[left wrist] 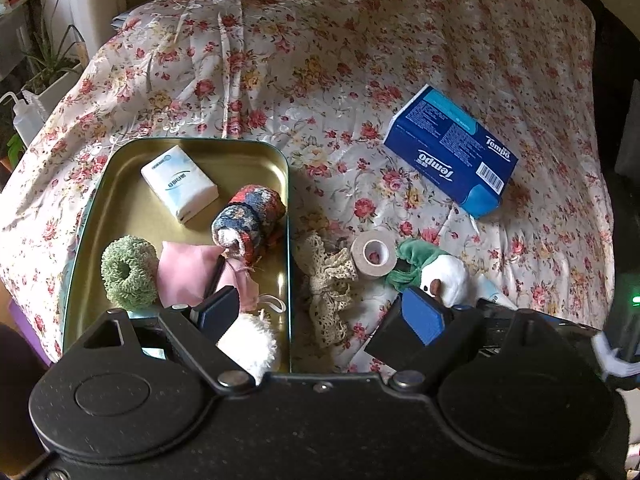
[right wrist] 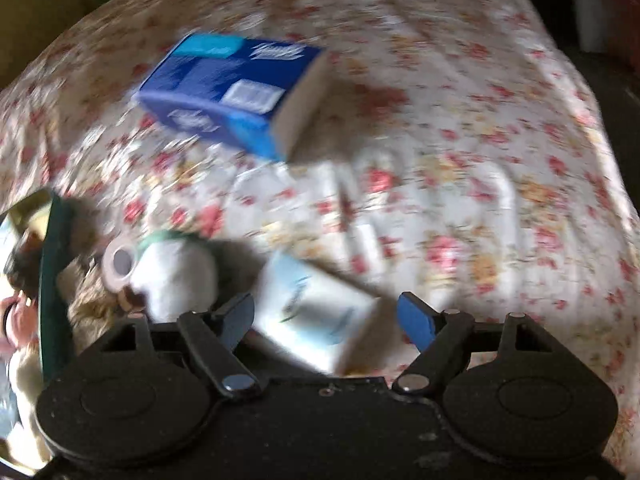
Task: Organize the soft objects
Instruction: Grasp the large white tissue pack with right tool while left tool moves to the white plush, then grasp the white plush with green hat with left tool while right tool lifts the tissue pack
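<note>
Right tool (right wrist: 326,316) has its fingers spread around a small tissue pack (right wrist: 316,320) lying on the floral bed (right wrist: 460,120), not squeezing yet. Probably light and squishy with slick wrap, so pinch across the flat faces. Left tool (left wrist: 320,312) is spread too, holding nothing.

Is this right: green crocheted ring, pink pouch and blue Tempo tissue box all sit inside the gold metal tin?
Not quite. The blue Tempo tissue box lies outside the gold metal tin, on the floral bedspread to its right. The green crocheted ring and pink pouch are inside the tin, as the left wrist view shows.
</note>
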